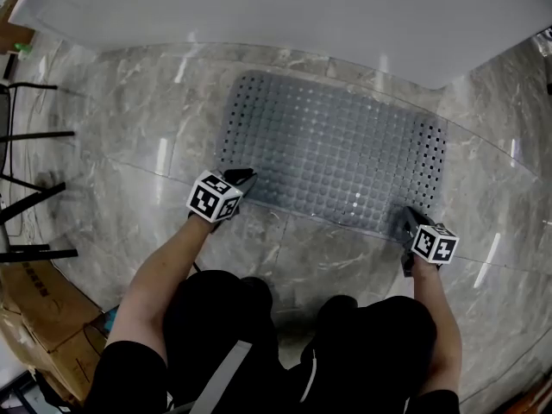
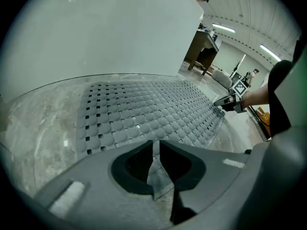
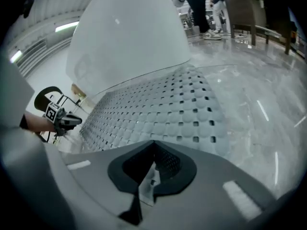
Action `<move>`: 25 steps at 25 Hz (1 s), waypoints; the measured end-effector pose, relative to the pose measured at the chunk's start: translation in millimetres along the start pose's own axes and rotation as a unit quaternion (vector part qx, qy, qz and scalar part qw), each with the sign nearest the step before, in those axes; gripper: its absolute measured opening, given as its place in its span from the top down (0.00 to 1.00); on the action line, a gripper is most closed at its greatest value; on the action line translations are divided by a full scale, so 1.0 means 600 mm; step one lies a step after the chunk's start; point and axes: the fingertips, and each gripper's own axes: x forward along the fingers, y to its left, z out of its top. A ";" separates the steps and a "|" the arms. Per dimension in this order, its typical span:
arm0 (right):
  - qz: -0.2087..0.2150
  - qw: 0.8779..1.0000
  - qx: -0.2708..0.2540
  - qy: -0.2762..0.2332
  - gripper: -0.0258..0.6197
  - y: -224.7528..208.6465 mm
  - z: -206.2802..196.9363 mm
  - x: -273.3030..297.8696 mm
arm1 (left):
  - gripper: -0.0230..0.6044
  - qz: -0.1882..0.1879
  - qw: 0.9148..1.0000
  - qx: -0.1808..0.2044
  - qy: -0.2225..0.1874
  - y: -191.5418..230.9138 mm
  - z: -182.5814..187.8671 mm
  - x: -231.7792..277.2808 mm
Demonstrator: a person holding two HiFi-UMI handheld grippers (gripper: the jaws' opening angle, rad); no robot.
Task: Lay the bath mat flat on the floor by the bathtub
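While the left gripper (image 2: 154, 146) has its jaws a narrow slit apart at the near left corner of the grey perforated rubber bath mat (image 1: 336, 153), with the mat's edge showing in the gap, the right gripper (image 3: 151, 145) has its jaws closed on the mat's near right corner, which curls slightly off the floor. Both grippers slope steeply downward, their black-and-white marker cubes (image 1: 213, 197) facing up.

Behind them two bare forearms reach forward and down. The left forearm (image 1: 159, 274) angles inward and the right forearm (image 1: 437, 309) runs nearly straight. Both come from a crouched person in black clothing (image 1: 216, 317).

The mat lies spread on the glossy grey marble floor (image 1: 129, 145), its far long edge just beside the curved white bathtub (image 1: 259, 15). Black metal rods (image 1: 34, 136) and brown cardboard boxes (image 1: 39, 317) stand at the left.
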 end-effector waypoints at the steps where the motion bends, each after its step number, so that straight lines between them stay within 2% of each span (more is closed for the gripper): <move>1: 0.009 1.000 -0.014 0.012 0.96 0.014 -0.002 0.011 | 0.89 -0.001 1.000 0.004 0.001 -0.003 -0.003 0.001; 5: 0.004 0.997 -0.050 0.054 0.96 0.033 -0.016 0.052 | 0.94 0.002 1.000 0.009 -0.009 0.000 0.001 0.001; 10: 0.002 0.996 -0.075 0.041 0.96 0.036 -0.022 0.063 | 0.94 -0.006 1.000 -0.022 -0.008 0.017 -0.001 0.009; 13: 0.009 0.996 -0.074 0.045 0.96 0.036 -0.021 0.059 | 0.94 0.027 1.000 0.003 -0.002 0.036 -0.004 0.017; 18: 0.029 0.997 -0.067 0.035 0.96 0.048 -0.005 0.034 | 0.94 0.059 0.998 0.029 0.016 0.046 -0.018 0.032; 21: 0.039 0.997 -0.056 -0.017 0.96 0.063 0.055 -0.003 | 0.95 0.078 0.996 0.032 -0.017 0.039 0.021 0.008; 23: 0.044 0.996 -0.056 -0.057 0.96 0.083 0.112 -0.044 | 0.95 0.070 0.996 0.010 -0.063 0.018 0.075 -0.028; 25: 0.052 0.992 -0.065 -0.091 0.96 0.119 0.168 -0.096 | 0.95 0.061 0.991 -0.014 -0.116 -0.009 0.142 -0.087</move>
